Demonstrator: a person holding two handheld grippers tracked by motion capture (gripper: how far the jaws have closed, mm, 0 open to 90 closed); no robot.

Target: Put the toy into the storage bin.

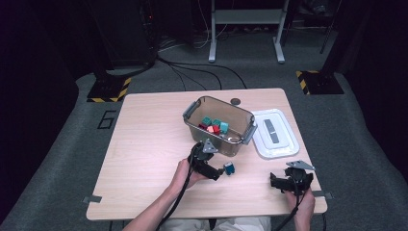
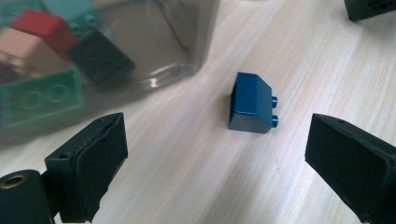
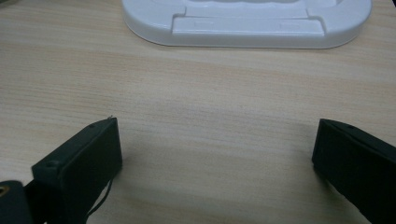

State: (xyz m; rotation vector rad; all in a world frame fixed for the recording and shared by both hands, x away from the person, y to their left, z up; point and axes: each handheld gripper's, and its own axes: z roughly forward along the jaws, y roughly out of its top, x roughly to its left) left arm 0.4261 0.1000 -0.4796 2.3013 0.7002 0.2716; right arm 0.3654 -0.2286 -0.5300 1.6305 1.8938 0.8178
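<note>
Down near the front of the table (image 1: pixel 144 144), the left gripper (image 2: pixel 215 154) has its jaws spread wide, with nothing pinched between them. One small blue brick (image 2: pixel 251 103) lies on the bare wood just ahead of the gap, touching neither pad, its two studs pointing sideways toward the jaw on the right of the left gripper view. From above, that same brick (image 1: pixel 229 168) sits just off the tip of the left gripper (image 1: pixel 222 171), close to the near wall of the clear bin (image 1: pixel 219 124).

Over at the near right corner, the right gripper (image 1: pixel 278 182) rests low in the person's hand, its jaws likewise wide apart and holding nothing; in the right gripper view only wood grain lies between them. The white lid (image 3: pixel 247 21) lies flat on the table beyond its jaws, well clear of them.

Counting: two grippers, one bin, one lid, and one loose brick on the table. Inside the bin there is a small heap of bricks (image 1: pixel 215 126); through its wall in the left gripper view I can make out roughly six, in green, teal, red, a pale pinkish one and a dark one, though the exact number is hard to tell.
</note>
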